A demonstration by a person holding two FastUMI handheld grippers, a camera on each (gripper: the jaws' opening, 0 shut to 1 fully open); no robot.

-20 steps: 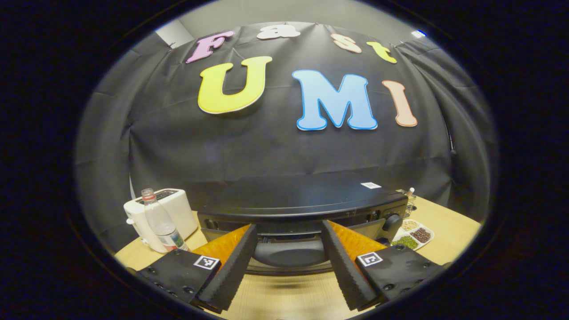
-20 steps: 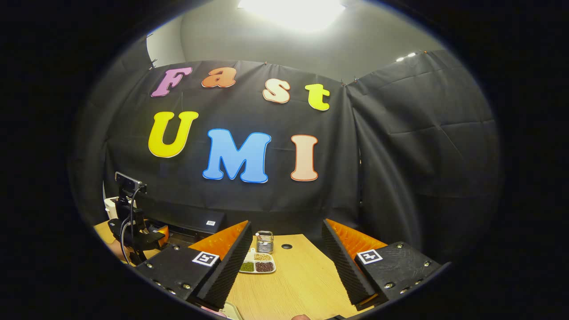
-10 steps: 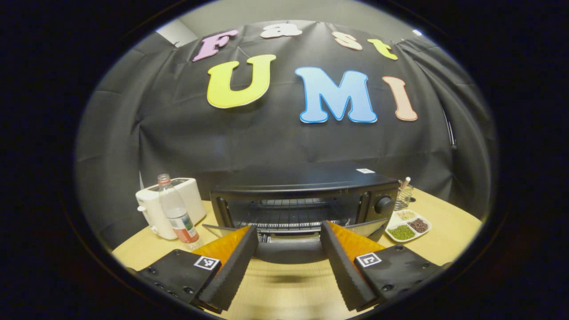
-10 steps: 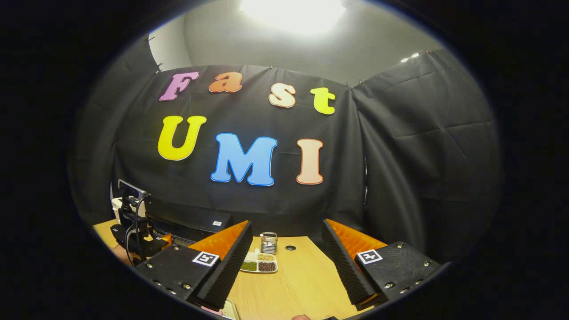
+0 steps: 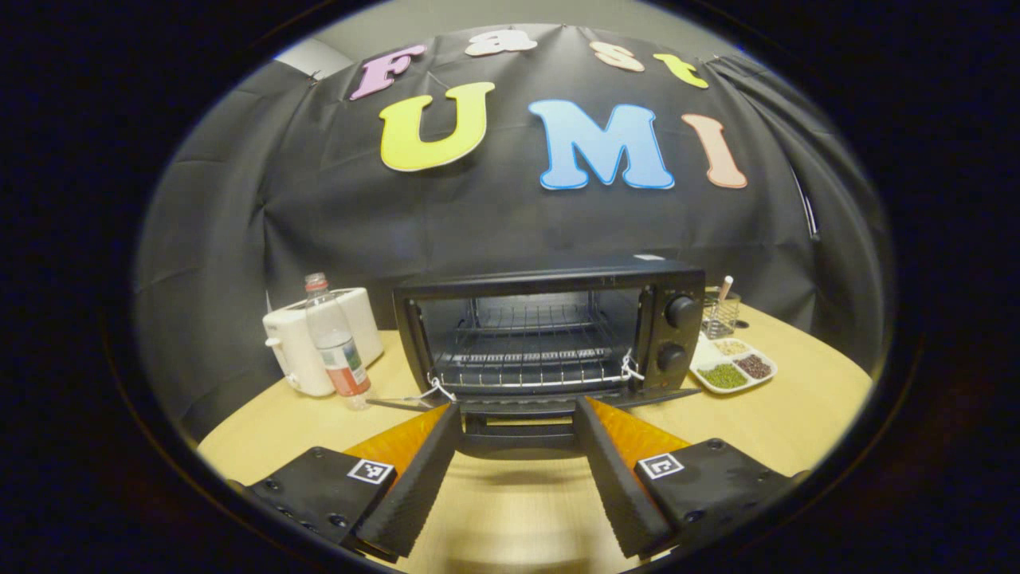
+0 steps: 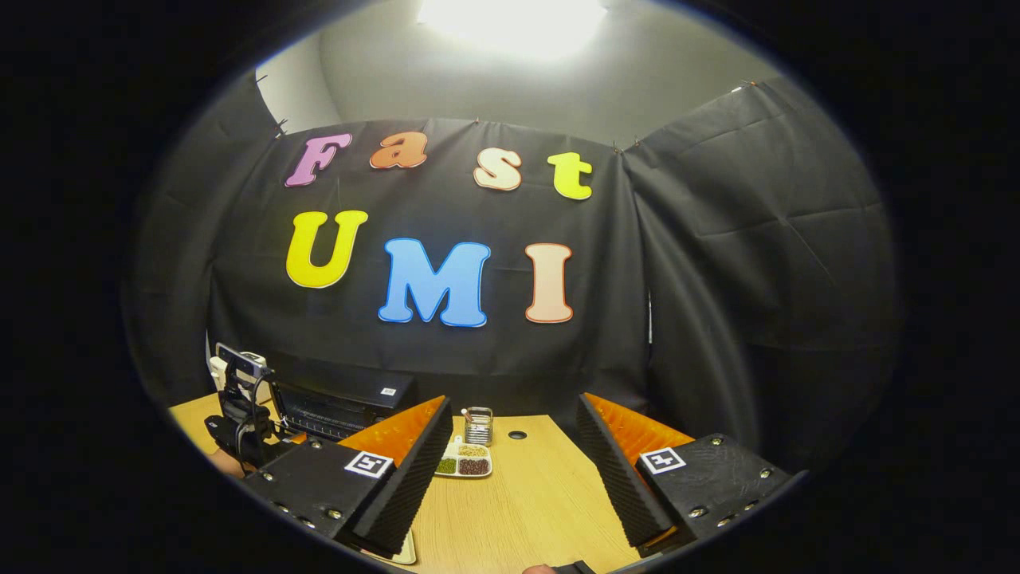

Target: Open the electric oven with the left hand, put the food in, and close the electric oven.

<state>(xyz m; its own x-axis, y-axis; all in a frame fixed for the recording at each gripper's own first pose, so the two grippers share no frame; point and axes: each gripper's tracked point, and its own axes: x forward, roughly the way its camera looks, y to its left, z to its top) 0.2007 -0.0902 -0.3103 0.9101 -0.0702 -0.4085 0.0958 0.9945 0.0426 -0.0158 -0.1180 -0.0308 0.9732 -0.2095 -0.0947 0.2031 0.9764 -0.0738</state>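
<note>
The black electric oven [image 5: 550, 331] stands open on the wooden table [image 5: 510, 518], its wire rack [image 5: 526, 363] bare. Its door [image 5: 526, 401] lies folded down flat toward me, and the door handle [image 5: 518, 440] sits in the gap of my left gripper [image 5: 518, 410]. That gripper is open, its fingers apart from the handle. My right gripper [image 6: 514, 405] hangs open over the table with nothing between its fingers. In the right gripper view the oven [image 6: 343, 400] is at far left, with the left gripper [image 6: 239, 426] in front of it. A pale tray edge [image 6: 404, 550] peeks in at the bottom.
Left of the oven stand a white toaster [image 5: 303, 339] and a clear water bottle [image 5: 335, 347]. To its right are a divided dish of beans [image 5: 729, 368] and a wire holder [image 5: 719, 315]. The same dish [image 6: 462, 463] and holder [image 6: 478, 426] lie ahead of the right gripper.
The oven door has swung down from nearly shut to fully open as my left gripper drew back and downward. The rack inside came into view. The right gripper barely shifted.
</note>
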